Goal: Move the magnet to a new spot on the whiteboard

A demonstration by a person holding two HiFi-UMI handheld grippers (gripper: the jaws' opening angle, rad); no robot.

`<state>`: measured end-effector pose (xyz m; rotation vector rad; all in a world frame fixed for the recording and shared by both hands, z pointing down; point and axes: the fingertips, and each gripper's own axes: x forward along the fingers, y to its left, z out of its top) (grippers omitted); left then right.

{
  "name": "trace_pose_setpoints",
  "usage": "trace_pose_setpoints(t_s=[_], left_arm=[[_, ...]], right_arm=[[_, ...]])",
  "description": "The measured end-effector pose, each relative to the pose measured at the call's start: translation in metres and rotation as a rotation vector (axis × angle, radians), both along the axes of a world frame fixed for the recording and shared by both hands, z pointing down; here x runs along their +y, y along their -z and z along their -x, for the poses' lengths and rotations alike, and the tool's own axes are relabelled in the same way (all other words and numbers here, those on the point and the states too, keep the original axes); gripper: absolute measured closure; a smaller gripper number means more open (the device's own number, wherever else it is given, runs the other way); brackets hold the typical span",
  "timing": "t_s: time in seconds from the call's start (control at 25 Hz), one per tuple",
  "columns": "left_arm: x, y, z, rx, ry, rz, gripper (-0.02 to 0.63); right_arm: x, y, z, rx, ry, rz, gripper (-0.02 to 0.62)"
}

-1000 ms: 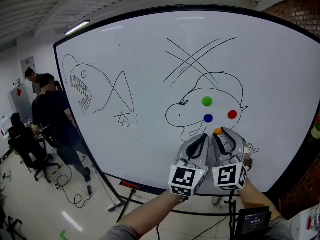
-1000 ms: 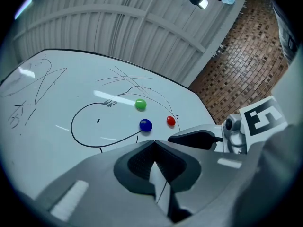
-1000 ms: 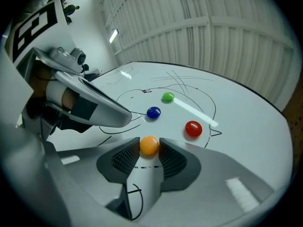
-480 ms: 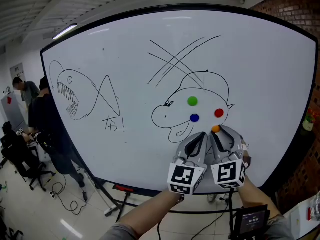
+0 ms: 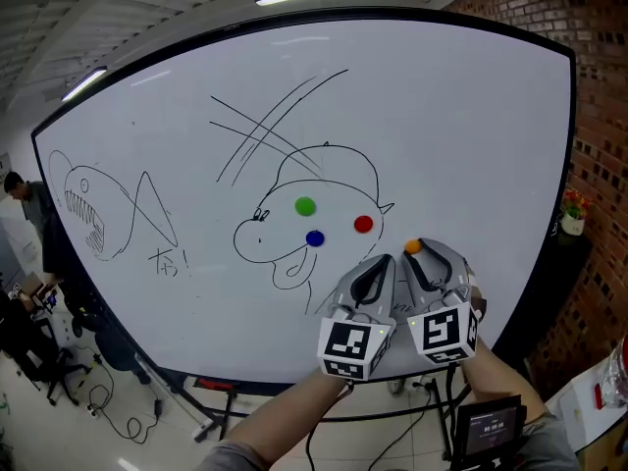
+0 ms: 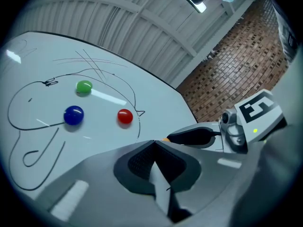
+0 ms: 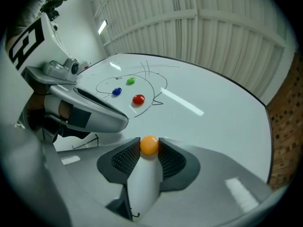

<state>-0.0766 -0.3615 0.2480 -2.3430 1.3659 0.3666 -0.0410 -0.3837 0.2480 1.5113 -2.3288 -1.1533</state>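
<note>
A small orange magnet (image 5: pixel 413 246) (image 7: pixel 149 144) sits between the pads of my right gripper (image 5: pixel 416 255) (image 7: pixel 149 149), which is shut on it after closing slightly in the past second. It is held close to the whiteboard (image 5: pixel 442 116), to the right of and just below the red magnet (image 5: pixel 363 224) (image 7: pixel 138 99). Whether it touches the board I cannot tell. My left gripper (image 5: pixel 381 263) (image 6: pixel 154 142) is shut and empty, right beside the right one. The green magnet (image 5: pixel 305 205) (image 6: pixel 84 86) and blue magnet (image 5: pixel 314 237) (image 6: pixel 73 115) stick inside the drawn head.
Marker drawings cover the board: a toothed fish (image 5: pixel 93 214) at the left, a crossed scribble (image 5: pixel 275 126) above the head. A brick wall (image 5: pixel 599 165) rises at the right. The board's stand (image 5: pixel 211 391) and people (image 5: pixel 29 214) are at the lower left. A small screen (image 5: pixel 491 430) sits below my hands.
Both grippers have moved right along the board together. The orange magnet went from below and left of the red magnet to its right. The view has swung right too.
</note>
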Motion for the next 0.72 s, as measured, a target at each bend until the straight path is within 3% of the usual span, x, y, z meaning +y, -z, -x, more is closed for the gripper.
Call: trace_pose_setpoints(t_s=[0.72], left_arm=[[-0.027,0.007,-0.124,-0.039,-0.078,-0.024,0.609]], right_arm=[[-0.024,0.011,-0.129,-0.073,-0.05,0.011,0.468]])
